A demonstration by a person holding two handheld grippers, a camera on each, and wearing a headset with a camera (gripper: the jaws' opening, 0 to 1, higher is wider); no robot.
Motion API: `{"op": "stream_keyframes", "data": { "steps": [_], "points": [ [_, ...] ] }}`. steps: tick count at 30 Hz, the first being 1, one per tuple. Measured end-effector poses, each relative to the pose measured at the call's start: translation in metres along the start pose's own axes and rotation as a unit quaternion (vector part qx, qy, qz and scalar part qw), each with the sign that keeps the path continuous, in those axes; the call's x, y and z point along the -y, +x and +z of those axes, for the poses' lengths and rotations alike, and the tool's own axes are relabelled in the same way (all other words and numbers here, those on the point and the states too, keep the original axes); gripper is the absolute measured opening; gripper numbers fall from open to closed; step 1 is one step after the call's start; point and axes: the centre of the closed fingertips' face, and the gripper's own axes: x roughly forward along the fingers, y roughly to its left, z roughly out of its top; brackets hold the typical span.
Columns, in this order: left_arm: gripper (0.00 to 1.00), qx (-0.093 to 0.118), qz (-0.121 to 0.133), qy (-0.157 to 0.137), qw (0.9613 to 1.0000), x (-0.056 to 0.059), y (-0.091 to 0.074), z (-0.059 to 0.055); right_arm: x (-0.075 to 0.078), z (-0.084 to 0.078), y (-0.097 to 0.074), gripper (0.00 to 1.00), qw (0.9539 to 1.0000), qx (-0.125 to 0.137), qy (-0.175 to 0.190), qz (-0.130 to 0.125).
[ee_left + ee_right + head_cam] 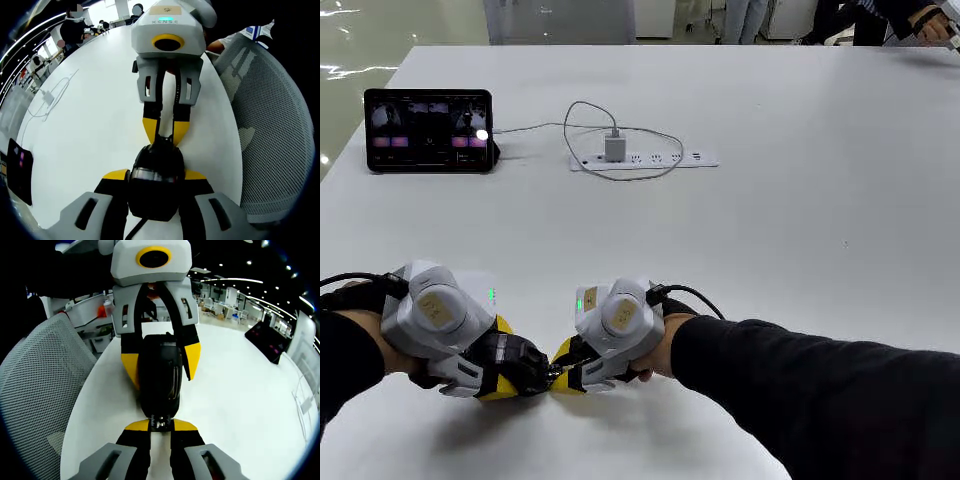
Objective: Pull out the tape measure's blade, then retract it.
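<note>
Tape measure (155, 187), a rounded black case with a glossy band across it, sits at the lower middle of the left gripper view with the smooth white table (100, 110) behind it. The yellow-tipped fingers of the left gripper (156, 175) clamp its sides. From the top of that frame comes the right gripper (165, 132), fingers pressed together on the small metal blade tip (160, 422) at the case's front. A grey mesh chair (45, 390) curves along the left of the right gripper view.
</note>
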Motion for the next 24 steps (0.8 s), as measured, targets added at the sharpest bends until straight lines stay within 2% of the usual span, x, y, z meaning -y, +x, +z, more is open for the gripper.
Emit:
{"op": "stream_keyframes", "data": {
  "steps": [24],
  "points": [
    [0.33,0.012,0.003,-0.006,0.9999,-0.001,0.0,0.0,0.001,-0.016,-0.016,0.1,0.9999,0.004,0.012,0.0]
  ]
}}
